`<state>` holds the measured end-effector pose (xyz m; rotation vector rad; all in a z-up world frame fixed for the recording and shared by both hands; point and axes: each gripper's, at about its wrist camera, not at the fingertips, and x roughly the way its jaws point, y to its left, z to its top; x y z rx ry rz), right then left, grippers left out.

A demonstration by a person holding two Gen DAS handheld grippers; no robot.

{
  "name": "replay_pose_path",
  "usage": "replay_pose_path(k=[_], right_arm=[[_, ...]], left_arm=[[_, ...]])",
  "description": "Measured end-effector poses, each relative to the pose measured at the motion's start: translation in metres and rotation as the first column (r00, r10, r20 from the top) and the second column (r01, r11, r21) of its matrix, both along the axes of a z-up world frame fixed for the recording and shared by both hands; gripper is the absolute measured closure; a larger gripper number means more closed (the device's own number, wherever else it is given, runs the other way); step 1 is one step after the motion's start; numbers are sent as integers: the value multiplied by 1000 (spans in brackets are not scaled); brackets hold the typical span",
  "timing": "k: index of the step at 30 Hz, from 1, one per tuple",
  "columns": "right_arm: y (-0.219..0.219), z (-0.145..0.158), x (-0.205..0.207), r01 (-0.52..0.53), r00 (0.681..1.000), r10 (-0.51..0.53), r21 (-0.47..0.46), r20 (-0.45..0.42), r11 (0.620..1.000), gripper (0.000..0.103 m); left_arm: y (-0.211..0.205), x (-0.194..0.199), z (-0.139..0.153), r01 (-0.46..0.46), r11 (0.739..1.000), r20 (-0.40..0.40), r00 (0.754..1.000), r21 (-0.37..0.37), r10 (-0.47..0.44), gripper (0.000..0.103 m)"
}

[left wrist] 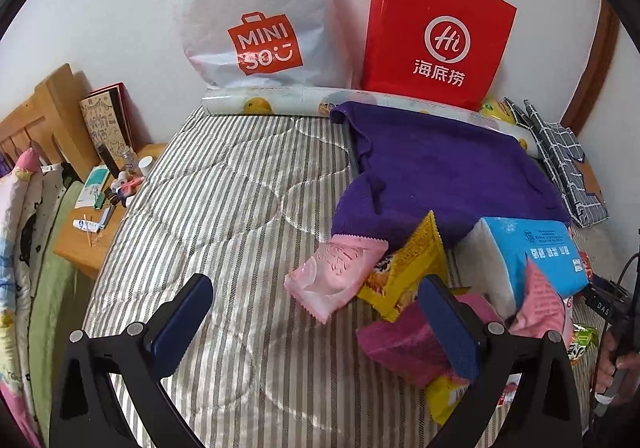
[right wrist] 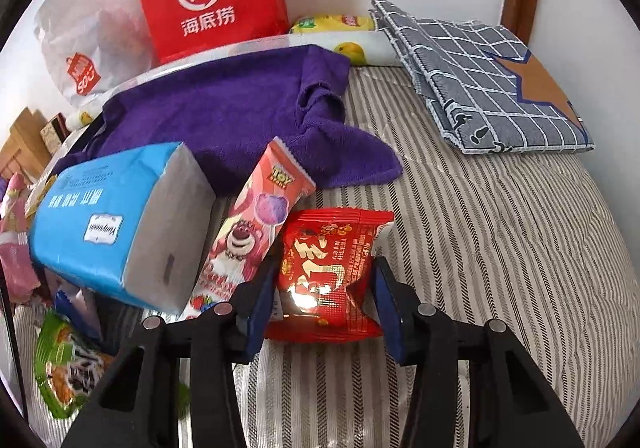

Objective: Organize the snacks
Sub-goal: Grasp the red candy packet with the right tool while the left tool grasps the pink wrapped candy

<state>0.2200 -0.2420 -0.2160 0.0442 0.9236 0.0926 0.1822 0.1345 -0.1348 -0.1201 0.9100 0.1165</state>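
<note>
A bed covered in a grey-and-white striped quilt (left wrist: 224, 207), seen from two handheld claws. At far left a wooden bedside table (left wrist: 96, 224) holds small toiletries. Against the back wall lean a white Miniso plastic bag (left wrist: 256, 15) and, to its right, a red Haidilao paper bag (left wrist: 436, 35). A purple towel (left wrist: 440, 171) lies crumpled in front of them.

The left gripper (left wrist: 316, 312) hangs over bare quilt with its blue-padded jaws spread wide, holding nothing. Just beyond its right finger sits a heap of snacks: a pale pink packet (left wrist: 336, 272), a yellow packet (left wrist: 408, 268) and a magenta packet (left wrist: 404, 344), with a blue tissue pack (left wrist: 528, 252) leaning above them.

The right gripper (right wrist: 320, 308) has its jaws set either side of a red snack packet (right wrist: 328, 268) lying on the quilt; whether the pads press it cannot be told. To its left lies a pink Toy Story Lotso packet (right wrist: 252, 224), touching the tissue pack. At far right rests a folded grey checked cloth (right wrist: 488, 79)
</note>
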Motion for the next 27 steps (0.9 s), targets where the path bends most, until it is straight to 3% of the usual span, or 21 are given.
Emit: replay_pose_path(k=[5,9,14,18,20,21,24,27], right_arm=[[-8,0,-10,20,1000,-20,-5,2,1000,59],[-12,-1,-16,14,1000,-14,0,5,1000,59],[-8,-1,-17,13,1000,-13,-25,4,1000,58],[-8,-1,-17,23,1000,-23,-24,4,999,59],[-8,-1,-19,41,999,-41,-33,4,999,59],[-8,-1,-21,49,999,-49,-33,4,998,59],[-12,2,-28,73,997,-73,-18,4,997,59],[-14,10,-37,93,996,-93,-7,16,996,60]], left_arm=[[8,20,-10,2,1000,-23,1000,9,-1,1],[13,38,-24,44,998,-60,997,-33,-46,8],[9,46,-46,104,994,-95,990,-33,-107,16],[4,46,-60,138,989,-119,982,-59,-144,51],[0,44,-59,150,988,-112,982,-27,-152,59],[0,42,-59,158,987,-109,981,-33,-160,69],[7,35,-55,155,984,-101,981,-83,-163,75],[13,26,-50,141,987,-88,985,-78,-148,75]])
